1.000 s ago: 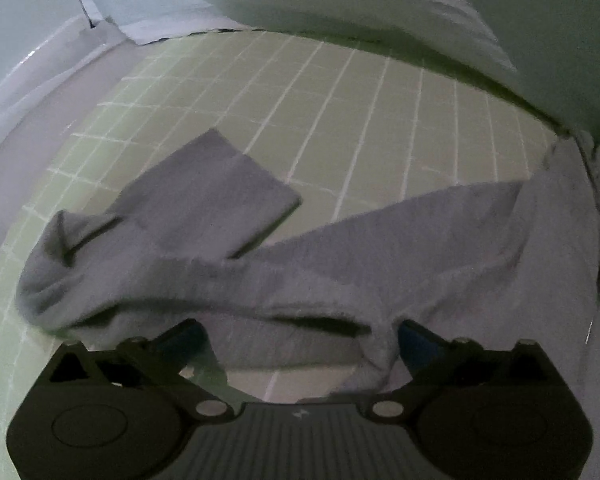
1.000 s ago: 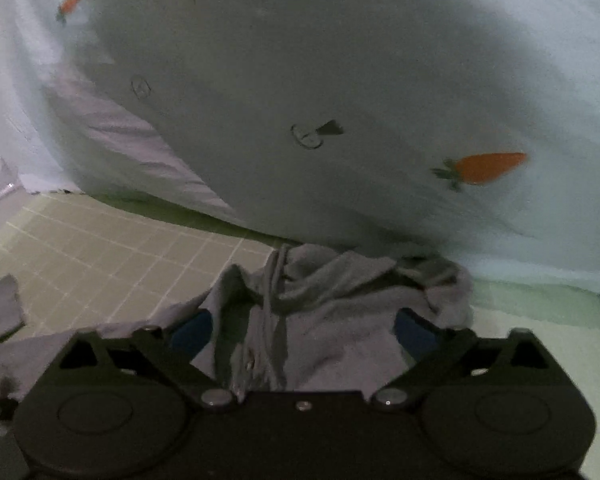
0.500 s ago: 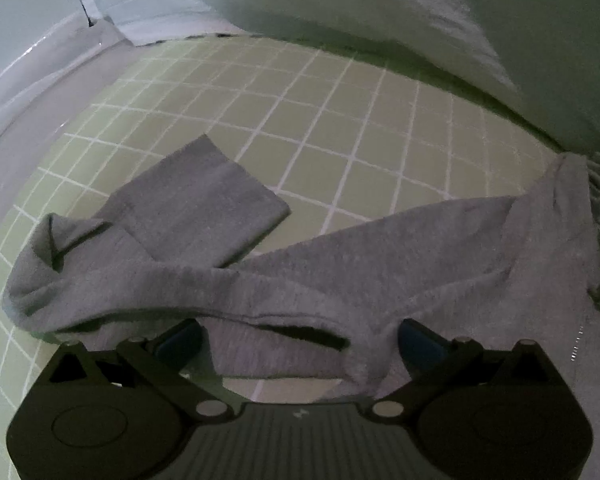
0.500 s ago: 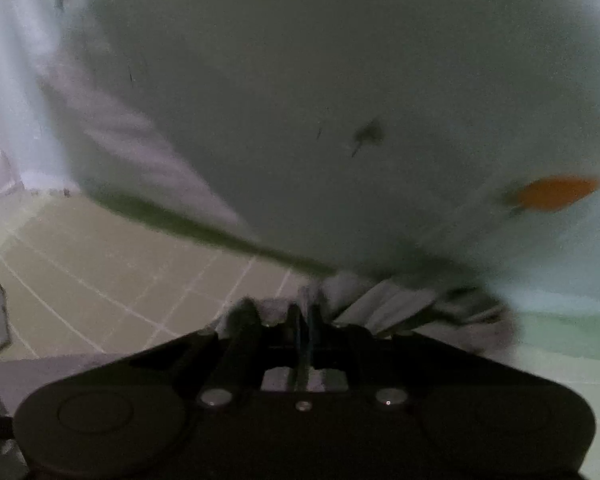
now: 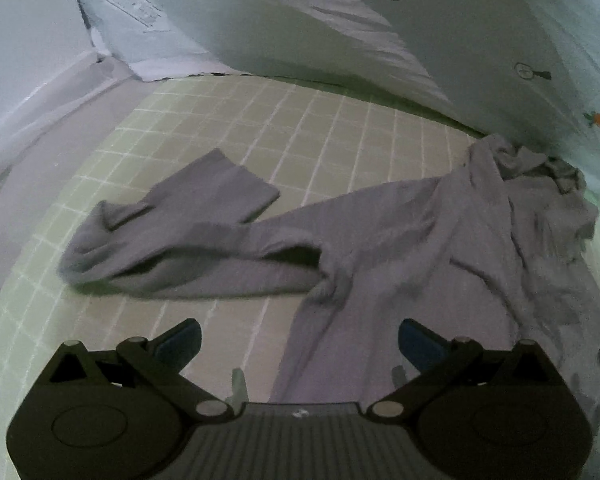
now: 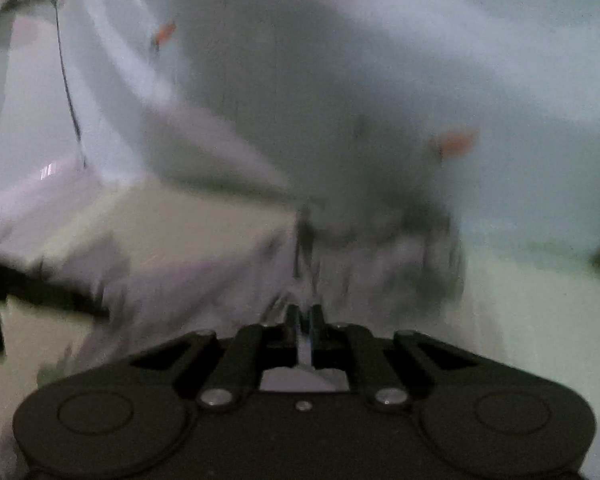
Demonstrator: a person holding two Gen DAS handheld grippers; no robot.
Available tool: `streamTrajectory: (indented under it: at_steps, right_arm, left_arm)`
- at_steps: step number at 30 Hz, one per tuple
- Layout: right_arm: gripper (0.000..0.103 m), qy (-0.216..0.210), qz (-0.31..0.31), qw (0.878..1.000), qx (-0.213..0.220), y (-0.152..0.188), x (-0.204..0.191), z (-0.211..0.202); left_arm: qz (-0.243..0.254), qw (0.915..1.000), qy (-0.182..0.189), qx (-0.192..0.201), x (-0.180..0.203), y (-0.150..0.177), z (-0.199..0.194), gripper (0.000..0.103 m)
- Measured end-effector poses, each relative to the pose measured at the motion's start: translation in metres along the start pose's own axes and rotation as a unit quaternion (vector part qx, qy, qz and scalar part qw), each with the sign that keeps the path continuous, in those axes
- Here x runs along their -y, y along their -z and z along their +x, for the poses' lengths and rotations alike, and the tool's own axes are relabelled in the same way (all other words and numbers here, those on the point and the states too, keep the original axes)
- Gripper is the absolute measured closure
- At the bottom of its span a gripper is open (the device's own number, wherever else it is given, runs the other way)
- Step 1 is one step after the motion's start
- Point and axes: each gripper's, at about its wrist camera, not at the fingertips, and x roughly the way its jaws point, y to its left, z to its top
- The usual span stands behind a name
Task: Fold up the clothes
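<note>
A grey long-sleeved garment (image 5: 400, 232) lies crumpled on a green grid mat (image 5: 300, 120), one sleeve (image 5: 204, 208) folded over at the left. My left gripper (image 5: 300, 340) hangs open above the mat just short of the garment, nothing between its fingers. In the blurred right wrist view, my right gripper (image 6: 304, 316) has its jaws nearly together on a bunched fold of the grey garment (image 6: 360, 264), which rises in a peak to the fingertips. Those jaws are opening slightly, with cloth still between them.
Pale bedding with carrot prints (image 5: 480, 40) rises along the back and right of the mat and fills the upper right wrist view (image 6: 340, 80). A white sheet (image 5: 28, 128) borders the mat on the left.
My left gripper rose and drew back, so the garment now lies farther ahead of its fingers. My right gripper shut on the bunched cloth and swept sideways fast, blurring its view.
</note>
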Motion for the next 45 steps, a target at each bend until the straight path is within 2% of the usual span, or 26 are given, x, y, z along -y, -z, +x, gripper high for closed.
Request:
streamTrajectory:
  at_steps: [2,4,7,10,14,16,19,21,22,23,24,25,26,28,29,31,32,33,34,35,37,38,39,41,44,45]
  right_arm:
    - [0.048,0.016,0.02,1.0,-0.01,0.015,-0.005,-0.013]
    - [0.034,0.035,0.055,0.998,-0.009,0.025,0.002,-0.029]
    - [0.031,0.066,0.111,0.991,-0.018,0.036,0.021,-0.049]
    - [0.031,0.075,0.163,0.983,-0.03,0.054,0.039,-0.063]
    - [0.031,0.071,0.21,0.973,-0.057,0.084,0.047,-0.077]
    - [0.031,0.063,0.231,0.968,-0.077,0.098,0.047,-0.079]
    - [0.031,0.045,0.25,0.962,-0.098,0.115,0.043,-0.081]
    - [0.031,0.03,0.256,0.96,-0.109,0.123,0.04,-0.081]
    - [0.031,0.022,0.259,0.959,-0.115,0.126,0.039,-0.08]
    - [0.039,0.013,0.263,0.957,-0.12,0.129,0.039,-0.079]
    - [0.05,-0.001,0.269,0.956,-0.122,0.131,0.039,-0.078]
    - [0.076,-0.017,0.275,0.953,-0.123,0.133,0.039,-0.077]
    - [0.092,-0.033,0.286,0.95,-0.122,0.133,0.04,-0.081]
    - [0.093,-0.066,0.311,0.941,-0.12,0.133,0.043,-0.09]
    - [0.093,-0.097,0.35,0.926,-0.105,0.132,0.05,-0.101]
    - [0.093,-0.16,0.432,0.885,-0.07,0.132,0.068,-0.126]
    - [0.093,-0.166,0.45,0.875,-0.061,0.133,0.075,-0.137]
    - [0.093,-0.169,0.465,0.867,-0.054,0.134,0.081,-0.147]
    - [0.093,-0.145,0.45,0.879,-0.063,0.135,0.083,-0.152]
    - [0.09,-0.099,0.405,0.904,-0.093,0.136,0.081,-0.152]
    - [0.083,-0.035,0.352,0.924,-0.143,0.14,0.07,-0.139]
    - [0.081,-0.004,0.327,0.93,-0.167,0.142,0.065,-0.132]
    - [0.079,0.004,0.314,0.933,-0.174,0.14,0.06,-0.127]
    - [0.05,0.014,0.283,0.943,-0.173,0.131,0.048,-0.121]
    - [0.023,0.036,0.213,0.963,-0.159,0.11,0.027,-0.112]
    - [0.022,0.041,0.193,0.968,-0.157,0.105,0.019,-0.106]
  left_arm:
    - [-0.006,1.0,-0.004,-0.003,-0.009,0.012,-0.008,0.0]
    - [-0.016,0.9998,-0.009,-0.011,-0.019,0.023,-0.013,0.0]
    - [-0.035,0.9989,-0.014,-0.027,-0.033,0.041,-0.018,0.0]
    - [-0.047,0.998,-0.011,-0.042,-0.046,0.063,-0.022,0.0]
    - [-0.061,0.996,0.019,-0.063,-0.056,0.088,-0.024,0.002]
    - [-0.065,0.9946,0.035,-0.073,-0.059,0.098,-0.024,0.006]
    - [-0.066,0.9924,0.062,-0.084,-0.06,0.109,-0.024,0.018]
    - [-0.065,0.9907,0.08,-0.088,-0.059,0.114,-0.024,0.032]
    - [-0.065,0.9898,0.089,-0.09,-0.059,0.117,-0.024,0.037]
    - [-0.06,0.9905,0.089,-0.086,-0.057,0.118,-0.026,0.045]
    - [-0.055,0.9902,0.094,-0.087,-0.055,0.119,-0.026,0.061]
    - [-0.05,0.9899,0.099,-0.088,-0.054,0.121,-0.027,0.076]
    - [-0.047,0.9893,0.106,-0.088,-0.053,0.121,-0.028,0.092]
    - [-0.063,0.9845,0.14,-0.085,-0.059,0.119,-0.04,0.094]
    - [-0.065,0.9829,0.152,-0.081,-0.061,0.117,-0.048,0.095]
    - [-0.078,0.9749,0.197,-0.067,-0.07,0.113,-0.071,0.095]
    - [-0.085,0.9733,0.203,-0.065,-0.073,0.113,-0.077,0.094]
    - [-0.078,0.9761,0.191,-0.069,-0.072,0.116,-0.076,0.091]
    - [-0.071,0.9787,0.178,-0.073,-0.071,0.119,-0.074,0.085]
    - [-0.064,0.9812,0.165,-0.078,-0.07,0.122,-0.072,0.074]
    - [-0.045,0.9882,0.102,-0.105,-0.062,0.128,-0.058,0.071]
    - [-0.046,0.9886,0.098,-0.104,-0.062,0.129,-0.058,0.06]
    - [-0.047,0.9891,0.094,-0.104,-0.061,0.129,-0.058,0.04]
    - [-0.049,0.991,0.088,-0.088,-0.062,0.129,-0.062,0.013]
    - [-0.043,0.9945,0.071,-0.063,-0.064,0.122,-0.068,0.009]
    - [-0.046,0.9949,0.065,-0.062,-0.066,0.119,-0.066,0.009]
